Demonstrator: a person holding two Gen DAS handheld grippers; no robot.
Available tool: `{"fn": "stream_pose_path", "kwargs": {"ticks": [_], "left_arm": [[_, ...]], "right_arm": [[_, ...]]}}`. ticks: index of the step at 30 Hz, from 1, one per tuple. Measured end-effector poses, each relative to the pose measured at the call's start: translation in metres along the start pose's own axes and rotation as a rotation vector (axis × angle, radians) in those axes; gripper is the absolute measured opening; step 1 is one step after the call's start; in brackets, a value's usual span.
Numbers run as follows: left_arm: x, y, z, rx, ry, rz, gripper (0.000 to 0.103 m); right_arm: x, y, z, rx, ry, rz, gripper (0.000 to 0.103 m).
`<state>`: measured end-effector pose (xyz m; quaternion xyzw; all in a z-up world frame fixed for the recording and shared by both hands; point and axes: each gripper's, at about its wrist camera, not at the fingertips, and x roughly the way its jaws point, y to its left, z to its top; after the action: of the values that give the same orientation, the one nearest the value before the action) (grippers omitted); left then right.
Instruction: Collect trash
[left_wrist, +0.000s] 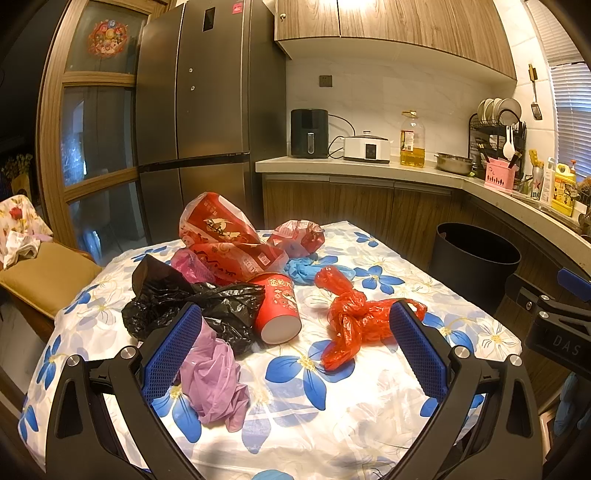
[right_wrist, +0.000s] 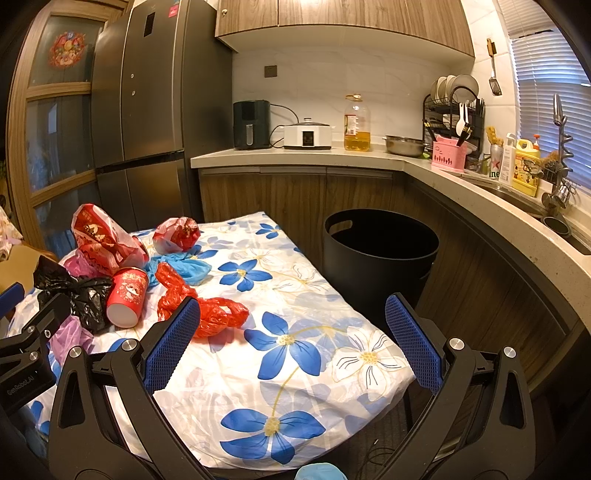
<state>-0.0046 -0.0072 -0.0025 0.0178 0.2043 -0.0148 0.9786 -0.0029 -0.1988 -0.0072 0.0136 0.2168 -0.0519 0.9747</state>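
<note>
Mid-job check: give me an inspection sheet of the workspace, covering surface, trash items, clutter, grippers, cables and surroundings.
Surface: table under a white cloth with blue flowers, right half bare.
Job's things: red paper cup on its side against the crumpled black plastic bag; knotted red plastic bag; purple plastic bag; two red printed snack bags; blue plastic glove; pink bag, partly hidden.
Bin: black round bin right of the table, looks empty.
Clutter: nothing seen besides the trash.
Grippers: left gripper open over the trash; right gripper open over bare cloth.
Cables: black cords behind the counter appliances.
Surroundings: fridge, counter, dish rack, sink.
</note>
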Motion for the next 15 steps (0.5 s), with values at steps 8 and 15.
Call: {"fn": "stream_pose_path", "kwargs": {"ticks": [8, 15], "left_arm": [[-0.001, 0.0, 0.001, -0.001, -0.023, 0.017, 0.098], [0.002, 0.008, -0.002, -0.012, -0.043, 0.039, 0.098]], "right_arm": [[-0.002, -0.001, 0.001, 0.005, 0.004, 0.01, 0.099], [0.008, 0.003, -0.002, 0.0, 0.006, 0.027, 0.099]]}}
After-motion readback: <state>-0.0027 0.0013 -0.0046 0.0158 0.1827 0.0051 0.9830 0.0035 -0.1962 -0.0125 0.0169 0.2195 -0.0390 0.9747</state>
